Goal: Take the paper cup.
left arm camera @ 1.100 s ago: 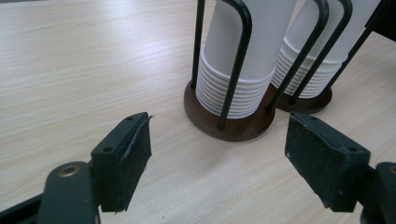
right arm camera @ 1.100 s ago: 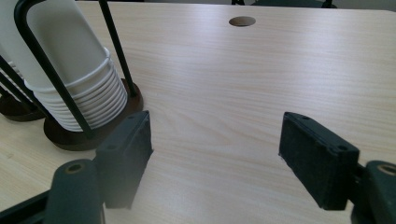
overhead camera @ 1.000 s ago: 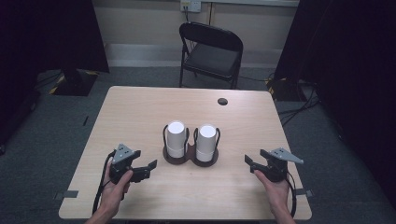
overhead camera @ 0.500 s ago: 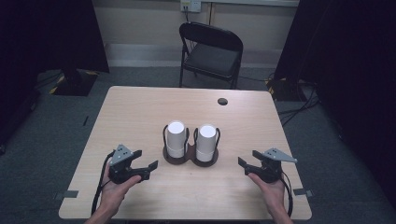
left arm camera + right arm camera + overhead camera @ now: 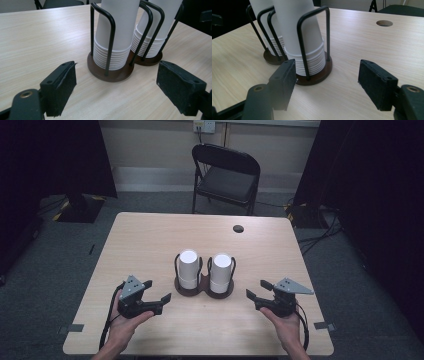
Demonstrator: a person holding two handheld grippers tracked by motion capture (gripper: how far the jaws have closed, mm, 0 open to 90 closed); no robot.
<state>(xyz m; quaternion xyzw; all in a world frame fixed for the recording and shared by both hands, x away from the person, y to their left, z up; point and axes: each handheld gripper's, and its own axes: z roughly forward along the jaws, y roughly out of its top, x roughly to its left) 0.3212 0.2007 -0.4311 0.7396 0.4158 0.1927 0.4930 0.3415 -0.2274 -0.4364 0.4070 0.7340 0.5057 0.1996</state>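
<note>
Matt white paper cups in glossy black wire holders, on pale wood-grain table.

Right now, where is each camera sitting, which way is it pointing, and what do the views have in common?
High view: above the person's side, looking forward and down on the table; both hands and tongs, left tongs, right tongs.
Left gripper view: on the left tongs, open, facing the left cup stack.
Right gripper view: on the right tongs, open, facing the right cup stack.
All three share the two cup stacks in their wire holder.
</note>
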